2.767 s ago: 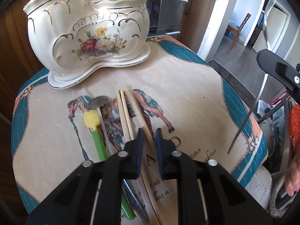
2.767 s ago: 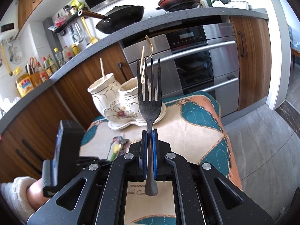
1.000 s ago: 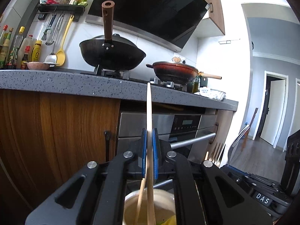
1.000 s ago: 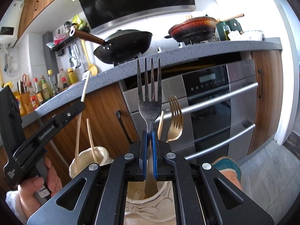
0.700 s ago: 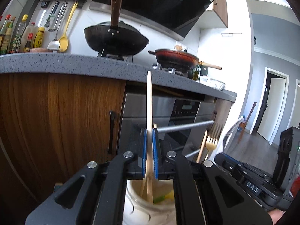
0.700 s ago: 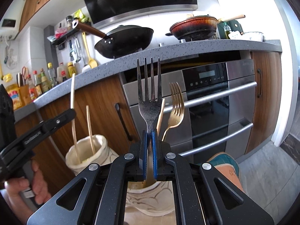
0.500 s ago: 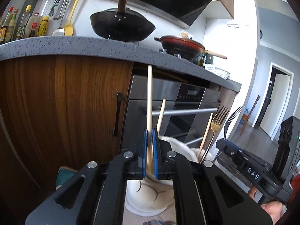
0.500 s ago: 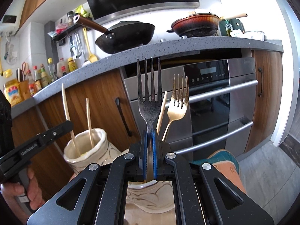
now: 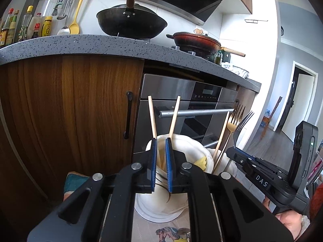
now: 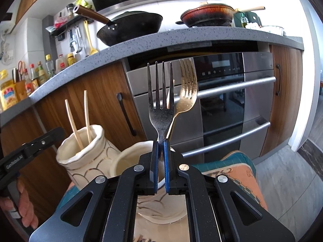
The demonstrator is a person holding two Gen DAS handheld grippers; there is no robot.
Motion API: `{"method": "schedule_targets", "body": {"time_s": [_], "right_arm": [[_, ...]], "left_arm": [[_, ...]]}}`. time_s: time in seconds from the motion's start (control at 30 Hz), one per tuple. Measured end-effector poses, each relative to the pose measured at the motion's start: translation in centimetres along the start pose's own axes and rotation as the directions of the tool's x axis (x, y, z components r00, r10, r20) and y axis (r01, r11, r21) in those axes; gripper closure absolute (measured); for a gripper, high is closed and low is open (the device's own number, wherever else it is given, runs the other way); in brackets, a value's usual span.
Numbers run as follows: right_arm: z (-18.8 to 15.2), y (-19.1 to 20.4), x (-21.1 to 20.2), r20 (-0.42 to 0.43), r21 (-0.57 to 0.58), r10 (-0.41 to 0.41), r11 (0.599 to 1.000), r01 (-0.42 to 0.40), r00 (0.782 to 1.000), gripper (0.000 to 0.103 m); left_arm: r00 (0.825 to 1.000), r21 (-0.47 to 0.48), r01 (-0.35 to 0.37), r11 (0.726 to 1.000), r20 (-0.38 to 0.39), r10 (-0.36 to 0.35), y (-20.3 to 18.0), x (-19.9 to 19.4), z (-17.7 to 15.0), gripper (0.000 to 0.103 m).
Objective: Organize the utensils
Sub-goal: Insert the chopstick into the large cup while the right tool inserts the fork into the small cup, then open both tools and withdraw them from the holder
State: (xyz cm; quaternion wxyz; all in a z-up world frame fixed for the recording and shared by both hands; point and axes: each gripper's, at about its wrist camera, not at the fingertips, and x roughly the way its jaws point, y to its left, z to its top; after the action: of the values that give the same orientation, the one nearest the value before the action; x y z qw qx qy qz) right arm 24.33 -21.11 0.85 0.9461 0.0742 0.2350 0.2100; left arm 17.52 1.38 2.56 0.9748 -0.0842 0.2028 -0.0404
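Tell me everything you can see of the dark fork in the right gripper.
The dark fork is speckled dark metal with four straight tines and a broad head narrowing to a slim neck. It stands upright, tines up, its handle clamped between the right gripper's blue pads, above the right-hand mouth of the cream ceramic holder. Its lower end is hidden behind the gripper. A gold fork stands close beside it; contact is unclear.

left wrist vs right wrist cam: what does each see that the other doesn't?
Left wrist only: the doorway to the next room, and the person's right hand.
Right wrist only: the cabinet door right of the oven, and the left hand.
Both: the vase, two chopsticks standing in it, the dark fork, gold fork, wok, red pan, oven.
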Motion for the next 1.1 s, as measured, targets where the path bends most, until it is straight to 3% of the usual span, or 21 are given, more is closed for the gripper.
{"method": "schedule_targets", "body": {"time_s": [0.13, 0.6, 0.73, 0.93, 1.1], "right_arm": [[-0.1, -0.2, 0.1, -0.01, 0.01, -0.004, 1.0, 0.004, 1.0, 0.097], [-0.2, -0.5, 0.2, -0.012, 0.008, -0.015, 1.0, 0.015, 1.0, 0.096], [-0.1, -0.6, -0.5, 0.006, 0.007, -0.012, 1.0, 0.012, 1.0, 0.084], [0.0, -0.6, -3.0, 0.048, 0.012, -0.011, 1.0, 0.01, 0.999, 0.064], [-1.1, -0.4, -5.3, 0.035, 0.012, 0.002, 1.0, -0.002, 0.999, 0.054]], "left_arm": [[1.0, 0.007, -0.007, 1.0, 0.01, 0.007, 0.0, -0.4, 0.0, 0.088], [1.0, 0.005, -0.03, 1.0, 0.002, 0.03, 0.4, -1.6, 0.2, 0.088], [0.999, 0.01, -0.037, 0.999, -0.005, 0.037, 0.4, -2.2, 0.1, 0.075], [0.998, 0.018, -0.053, 0.998, -0.021, 0.054, 0.7, -3.4, -0.4, 0.063], [0.997, 0.029, -0.062, 0.998, -0.046, 0.063, 1.1, -4.5, -1.4, 0.052]]}}
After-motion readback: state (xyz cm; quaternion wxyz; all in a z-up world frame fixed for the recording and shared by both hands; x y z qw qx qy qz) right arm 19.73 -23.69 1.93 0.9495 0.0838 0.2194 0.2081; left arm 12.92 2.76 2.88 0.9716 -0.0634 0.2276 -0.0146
